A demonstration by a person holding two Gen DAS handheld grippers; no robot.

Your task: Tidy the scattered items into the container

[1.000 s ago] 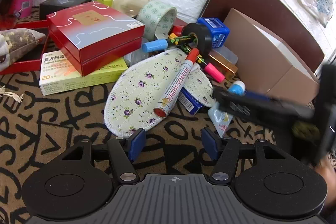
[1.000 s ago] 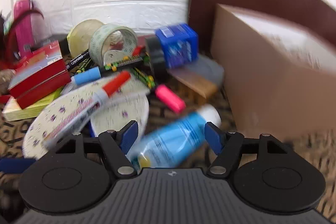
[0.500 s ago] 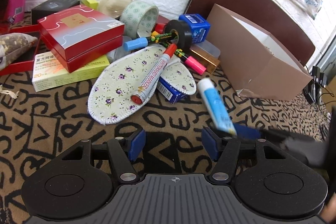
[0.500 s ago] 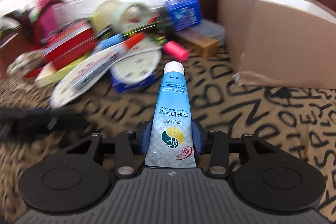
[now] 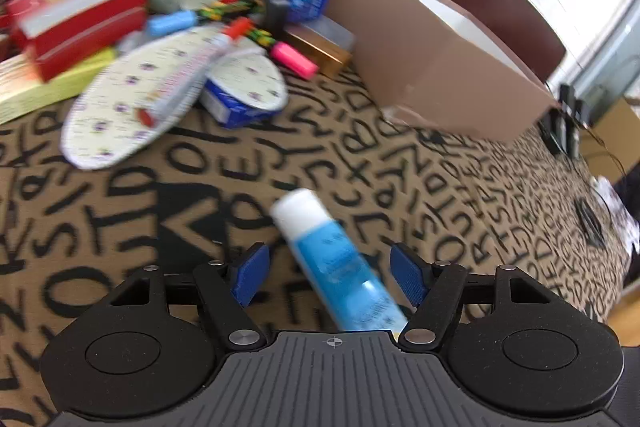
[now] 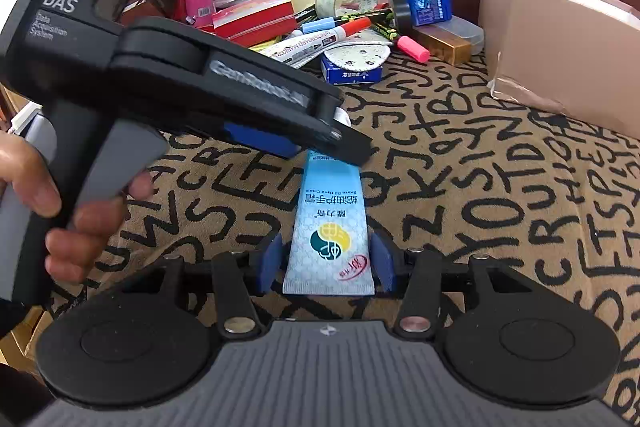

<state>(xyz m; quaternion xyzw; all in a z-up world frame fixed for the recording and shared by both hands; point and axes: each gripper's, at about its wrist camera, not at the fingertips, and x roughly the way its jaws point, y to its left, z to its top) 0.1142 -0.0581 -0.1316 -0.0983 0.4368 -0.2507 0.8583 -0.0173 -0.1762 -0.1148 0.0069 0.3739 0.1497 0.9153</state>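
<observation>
The right gripper [image 6: 328,261], its fingers opening around the hand-cream tube [image 6: 330,227], meets the spread-fingered left gripper [image 5: 326,277] mid-handover; the cardboard box [image 6: 560,39] awaits, most clutter remaining on the worktop [image 6: 500,195].

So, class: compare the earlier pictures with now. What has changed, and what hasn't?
The right gripper took the blue tube from beside the pile and carried it out over the cloth; its jaws are opening around it. The left gripper closed in around the cap end. Pile and cardboard box stayed.

Bright daylight, soft shadows. The left wrist view is motion-blurred throughout; the right wrist view is sharp. Both bend strongly at the fisheye edges, with dark corners.
</observation>
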